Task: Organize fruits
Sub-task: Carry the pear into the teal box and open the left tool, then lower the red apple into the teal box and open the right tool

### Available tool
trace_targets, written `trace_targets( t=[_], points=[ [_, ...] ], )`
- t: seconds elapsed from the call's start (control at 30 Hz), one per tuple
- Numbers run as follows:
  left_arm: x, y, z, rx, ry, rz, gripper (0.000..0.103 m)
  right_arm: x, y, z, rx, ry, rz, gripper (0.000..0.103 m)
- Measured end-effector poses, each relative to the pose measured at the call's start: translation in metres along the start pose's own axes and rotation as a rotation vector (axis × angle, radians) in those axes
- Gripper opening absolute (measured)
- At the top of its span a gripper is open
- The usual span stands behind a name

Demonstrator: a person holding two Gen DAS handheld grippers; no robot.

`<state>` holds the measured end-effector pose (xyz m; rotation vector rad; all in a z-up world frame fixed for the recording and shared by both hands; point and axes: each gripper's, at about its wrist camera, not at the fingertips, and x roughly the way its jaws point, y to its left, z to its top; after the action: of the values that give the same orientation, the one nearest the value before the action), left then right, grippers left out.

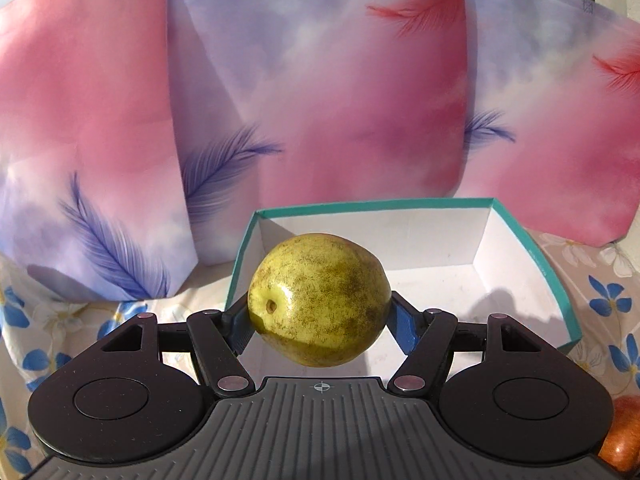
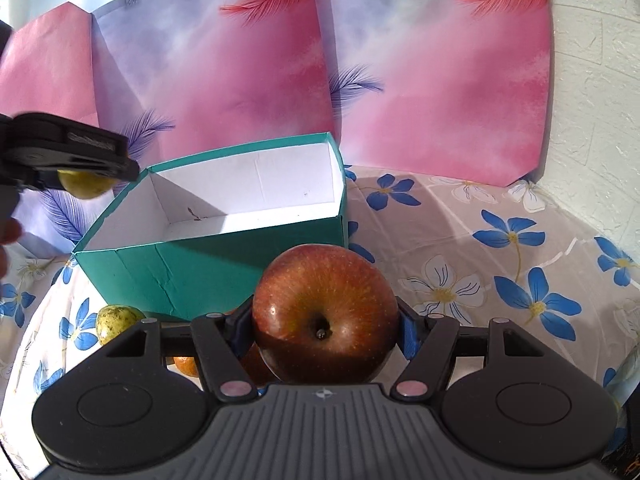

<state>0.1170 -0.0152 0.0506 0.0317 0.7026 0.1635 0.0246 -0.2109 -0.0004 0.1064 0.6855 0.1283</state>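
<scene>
My left gripper [image 1: 320, 316] is shut on a yellow-green pear [image 1: 319, 298] and holds it in the air at the near left corner of the open teal box [image 1: 558, 280], whose white inside shows no fruit. The same pear [image 2: 85, 184] and left gripper [image 2: 68, 152] show in the right wrist view, above the box's left corner. My right gripper [image 2: 325, 326] is shut on a red apple [image 2: 325, 316], in front of the teal box [image 2: 208, 276].
A second pear [image 2: 116, 320] and an orange [image 2: 187, 365] lie on the flowered tablecloth [image 2: 480, 256] before the box. Pink-and-lilac feather-print bags [image 1: 320, 92] stand behind the box. A white wall [image 2: 600, 100] is at the right. Another reddish fruit [image 1: 620, 448] shows at the lower right.
</scene>
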Motion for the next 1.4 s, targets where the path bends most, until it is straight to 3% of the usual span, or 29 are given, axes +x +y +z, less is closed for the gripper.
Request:
trace_targets(
  t=[0.17,0.4,0.6,0.77,0.87,0.97,1.13,1.2,1.4],
  points=[
    [0.030,-0.005,-0.006,0.003,0.056,0.024,0.072,-0.006,-0.001,-0.001,-0.005,-0.023,-0.020,0.067],
    [0.076,-0.014,-0.020,-0.005,0.204,0.019,0.072,-0.013,0.001,0.003,-0.014,-0.055,-0.025,0.067],
    [0.090,-0.013,-0.032,-0.027,0.252,0.020,0.073,-0.015,0.003,0.004,-0.026,-0.079,-0.032,0.067],
    [0.089,-0.013,-0.031,-0.026,0.234,0.026,0.072,-0.011,0.005,0.007,-0.026,-0.081,-0.031,0.067],
    [0.085,-0.012,-0.028,-0.011,0.211,0.052,0.079,-0.008,0.007,0.010,-0.031,-0.087,-0.034,0.067],
    [0.075,-0.007,-0.028,-0.016,0.203,0.040,0.080,-0.004,0.010,0.014,-0.038,-0.090,-0.030,0.067],
    [0.031,0.010,-0.028,-0.043,0.122,0.031,0.087,0.002,0.017,0.021,-0.055,-0.105,-0.018,0.067],
    [0.008,0.020,-0.028,-0.076,0.073,0.025,0.095,0.004,0.021,0.026,-0.071,-0.117,-0.014,0.067],
    [-0.035,0.039,-0.027,-0.118,-0.005,0.031,0.095,0.024,0.040,0.043,-0.125,-0.201,-0.022,0.067]
  ],
)
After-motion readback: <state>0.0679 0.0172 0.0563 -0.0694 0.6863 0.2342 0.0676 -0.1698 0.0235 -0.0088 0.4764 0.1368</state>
